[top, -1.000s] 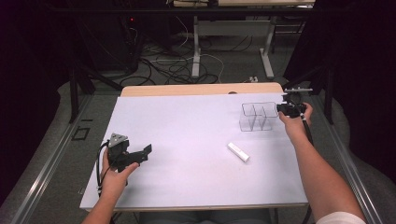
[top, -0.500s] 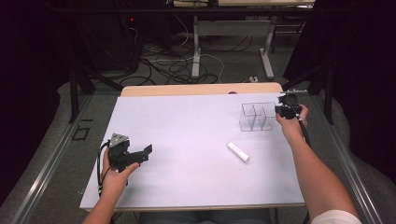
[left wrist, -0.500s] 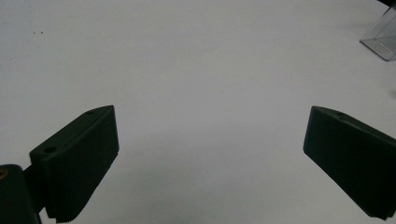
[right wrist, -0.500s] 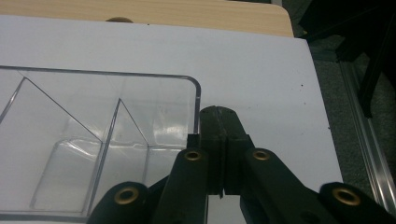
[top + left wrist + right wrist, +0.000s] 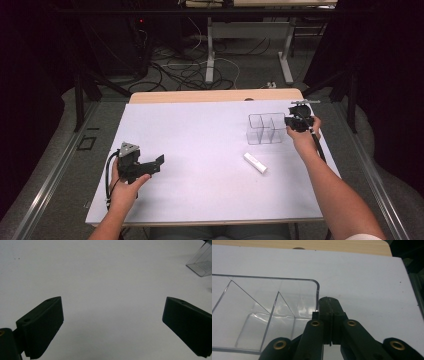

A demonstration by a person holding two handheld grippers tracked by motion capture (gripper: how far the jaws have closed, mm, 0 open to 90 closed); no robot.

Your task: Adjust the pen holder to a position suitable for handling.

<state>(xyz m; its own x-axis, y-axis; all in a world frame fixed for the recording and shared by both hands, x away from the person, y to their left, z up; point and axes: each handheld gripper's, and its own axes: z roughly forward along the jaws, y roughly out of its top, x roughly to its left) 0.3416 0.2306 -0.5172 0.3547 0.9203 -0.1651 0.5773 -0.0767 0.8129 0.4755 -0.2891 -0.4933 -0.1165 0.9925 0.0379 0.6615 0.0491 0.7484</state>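
Clear two-compartment plastic box, upright, empty, open top, right of centre in high view, just beside my right tongs.

Overhead light washes the white table bright, surroundings sink into darkness, and the frames look softly grainy.
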